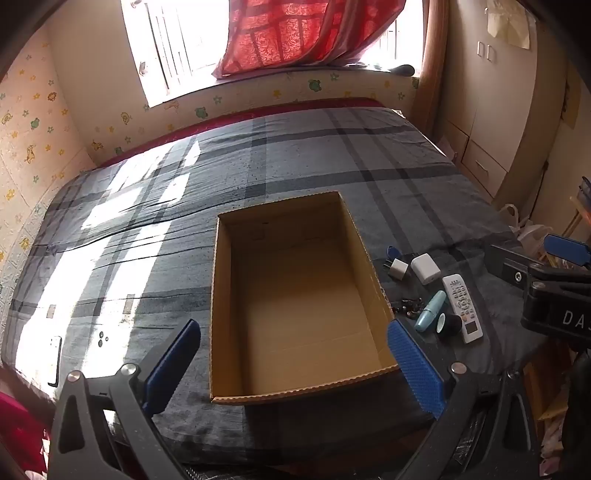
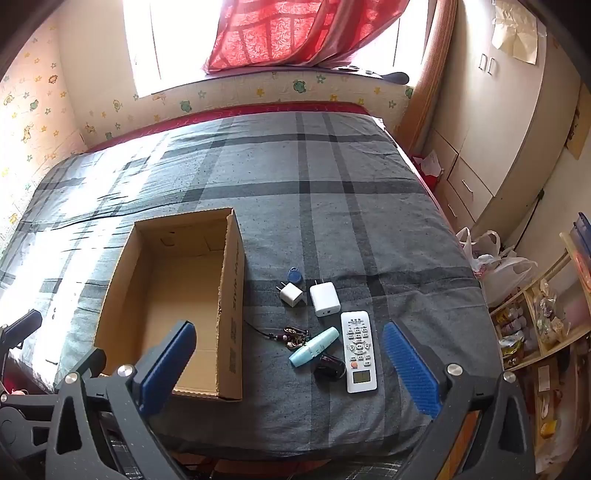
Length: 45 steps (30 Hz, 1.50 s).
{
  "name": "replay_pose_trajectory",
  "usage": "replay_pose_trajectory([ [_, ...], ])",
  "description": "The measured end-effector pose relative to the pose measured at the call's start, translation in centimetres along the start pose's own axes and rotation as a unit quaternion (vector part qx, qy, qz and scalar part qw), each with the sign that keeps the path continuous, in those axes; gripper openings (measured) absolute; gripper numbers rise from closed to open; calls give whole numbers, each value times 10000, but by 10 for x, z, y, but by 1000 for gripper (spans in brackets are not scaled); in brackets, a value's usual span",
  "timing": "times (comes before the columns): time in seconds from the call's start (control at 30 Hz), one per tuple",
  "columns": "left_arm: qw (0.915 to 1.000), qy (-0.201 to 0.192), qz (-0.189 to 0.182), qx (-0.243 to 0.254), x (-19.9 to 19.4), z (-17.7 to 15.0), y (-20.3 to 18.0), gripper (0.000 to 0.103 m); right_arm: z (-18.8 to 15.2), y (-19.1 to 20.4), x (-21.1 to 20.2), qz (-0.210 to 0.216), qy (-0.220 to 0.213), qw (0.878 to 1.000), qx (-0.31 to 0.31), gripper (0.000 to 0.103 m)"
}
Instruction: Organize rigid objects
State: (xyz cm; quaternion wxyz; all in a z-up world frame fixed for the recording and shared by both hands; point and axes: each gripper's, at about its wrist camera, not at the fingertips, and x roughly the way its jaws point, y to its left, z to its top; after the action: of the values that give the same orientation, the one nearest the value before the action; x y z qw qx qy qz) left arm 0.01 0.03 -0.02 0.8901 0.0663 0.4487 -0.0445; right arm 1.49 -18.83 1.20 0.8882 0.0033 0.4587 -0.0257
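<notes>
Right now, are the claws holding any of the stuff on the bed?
No, nothing is held. The left claw and right claw are both wide open above the bed, and the remote control lies untouched.

My left gripper (image 1: 293, 354) hangs with its blue-padded jaws spread wide over the near end of an open cardboard box (image 1: 218, 295), gripping nothing; the box sits on a grey plaid bedspread (image 1: 314, 155) and I see bare cardboard inside; to its right lie two white chargers (image 1: 425, 268), a blue key fob (image 1: 393, 252), a white remote control (image 1: 462, 308), a light-blue tube (image 1: 430, 311), a black roll of tape (image 1: 448, 325) and a bunch of keys (image 1: 408, 306); my right gripper (image 1: 561, 280) shows at the right edge; a red curtain (image 1: 306, 33) covers the window.
</notes>
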Motion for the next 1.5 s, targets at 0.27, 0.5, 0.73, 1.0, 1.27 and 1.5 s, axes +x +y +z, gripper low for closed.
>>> replay_pose_trajectory([
  [0.27,10000,-2,0,0,0,0,0,103,0,0,0,38,-30,10000,17,103],
  [0.5,10000,-18,20,7,-1,-2,-4,103,0,0,-1,55,-31,10000,18,103],
  [0.73,10000,-33,13,16,1,0,-3,103,0,1,-1,49,-29,10000,26,103],
  [1.0,10000,-52,1,5,-1,-1,1,103,0,1,-1,88,-25,10000,33,103],
  [1.27,10000,-57,13,-10,-1,-1,1,103,0,1,-1,93,-31,9999,34,103],
  [1.5,10000,-63,22,-6,0,-2,1,103,0,1,-1,103,-17,9999,25,103],
])
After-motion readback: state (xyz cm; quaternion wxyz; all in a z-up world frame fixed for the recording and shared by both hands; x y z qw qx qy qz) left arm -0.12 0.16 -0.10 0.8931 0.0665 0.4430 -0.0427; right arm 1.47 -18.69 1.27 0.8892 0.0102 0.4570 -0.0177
